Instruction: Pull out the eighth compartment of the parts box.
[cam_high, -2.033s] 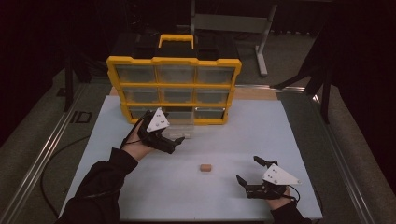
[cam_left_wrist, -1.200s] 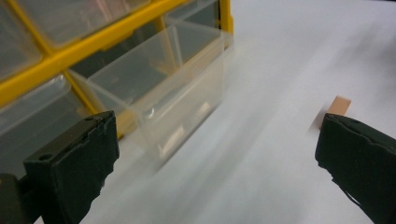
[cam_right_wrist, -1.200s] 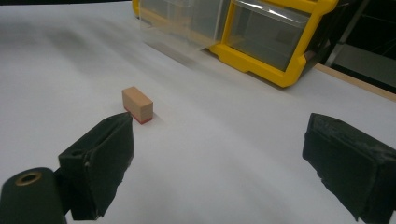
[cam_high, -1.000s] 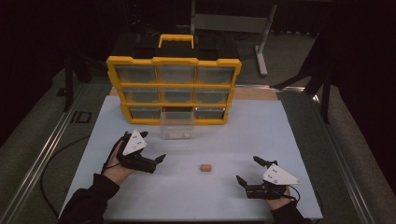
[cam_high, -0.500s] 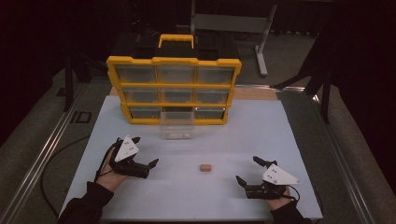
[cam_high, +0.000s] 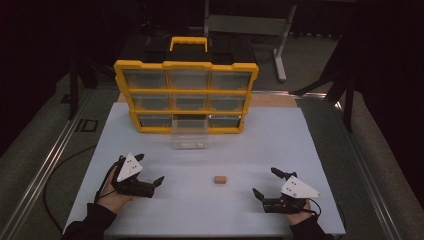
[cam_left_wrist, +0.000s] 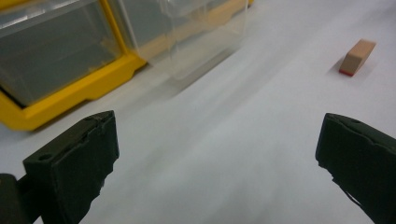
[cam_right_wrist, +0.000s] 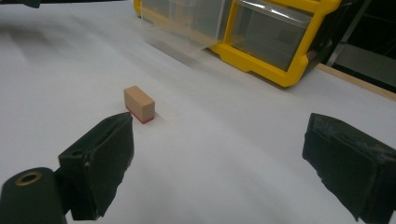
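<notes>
Pulled back from the yellow drawer organizer (cam_high: 186, 96) over the last two seconds: left gripper (cam_high: 150, 181), earlier up against the bottom row at the middle drawer, now low at the near left of the white table (cam_high: 280, 140), jaws spread wide and holding nothing. Left behind, the clear drawer (cam_high: 189, 136) of the bottom middle slot, slid forward out of its frame and open at the top; in the left gripper view blurred, just beyond the yellow frame edge. Unmoved throughout, the small wooden block (cam_high: 219, 179) with its red underside, lying flat on the bare table between the two grippers, well apart from the drawer and nearer the person than the organizer. Unmoved too, right gripper (cam_high: 264, 187) at the near right, jaws spread, empty, aimed toward the block, which sits just ahead of the left-hand jaw in the right gripper view (cam_right_wrist: 138, 103). Judged from this: drawer opening done, left hand clearing the way, block pick-up not yet begun. Most likely next, a reach by the right gripper to pinch the block across its short sides and carry it to the open drawer; care needed with so small a piece, easy to nudge or tip on a smooth surface.
</notes>
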